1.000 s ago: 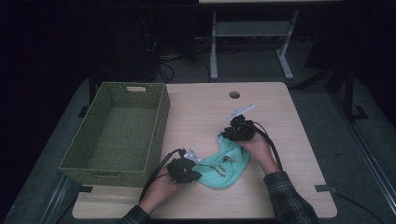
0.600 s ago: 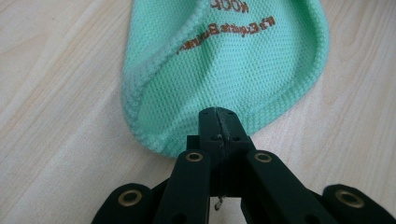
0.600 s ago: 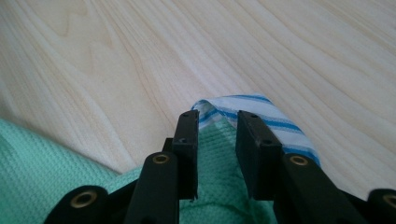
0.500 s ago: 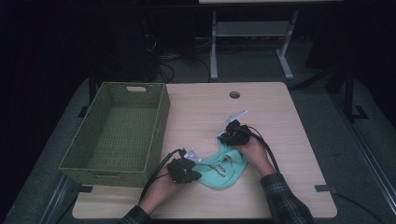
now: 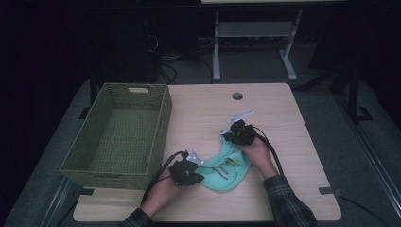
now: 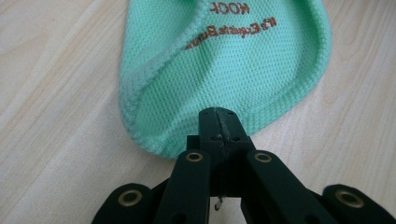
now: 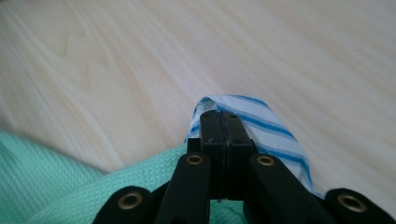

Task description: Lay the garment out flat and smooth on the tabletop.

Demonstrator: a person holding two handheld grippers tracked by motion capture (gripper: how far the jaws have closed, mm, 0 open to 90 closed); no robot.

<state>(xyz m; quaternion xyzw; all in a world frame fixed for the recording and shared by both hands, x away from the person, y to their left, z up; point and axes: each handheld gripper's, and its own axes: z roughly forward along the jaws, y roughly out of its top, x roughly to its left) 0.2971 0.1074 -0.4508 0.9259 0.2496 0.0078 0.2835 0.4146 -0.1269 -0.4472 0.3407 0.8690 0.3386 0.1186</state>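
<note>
Two grips: I am pinching one mint-green cloth [image 5: 227,166] with both grippers, one at each end.
Left gripper [image 6: 218,122]: I am keeping its jaws pressed together on the ribbed hem of the cloth, just ahead of the tips.
Right gripper [image 7: 222,128]: its jaws have just been closing and are now meeting on a blue-striped white edge [image 7: 261,126] at the far end of the same cloth, with green knit just beside the jaws.
Cloth position: it is lying on the wooden table [image 5: 293,142], stretched between the two grippers, touching both.
Cloth look: I am seeing a soft mesh knit with a thicker rolled border, brown embroidered lettering upside down beyond the left gripper, and a curved, bib-like outline; it is sagging and folding, so I am judging it limp and light.
Progress: both ends are now being held, so I am reading the grasping step as done; lifting and placing are still ahead.
Farther out: a green woven basket [image 5: 163,118] is standing just beyond the left gripper, well apart from the right one, and I am guessing it is the likely destination.
</note>
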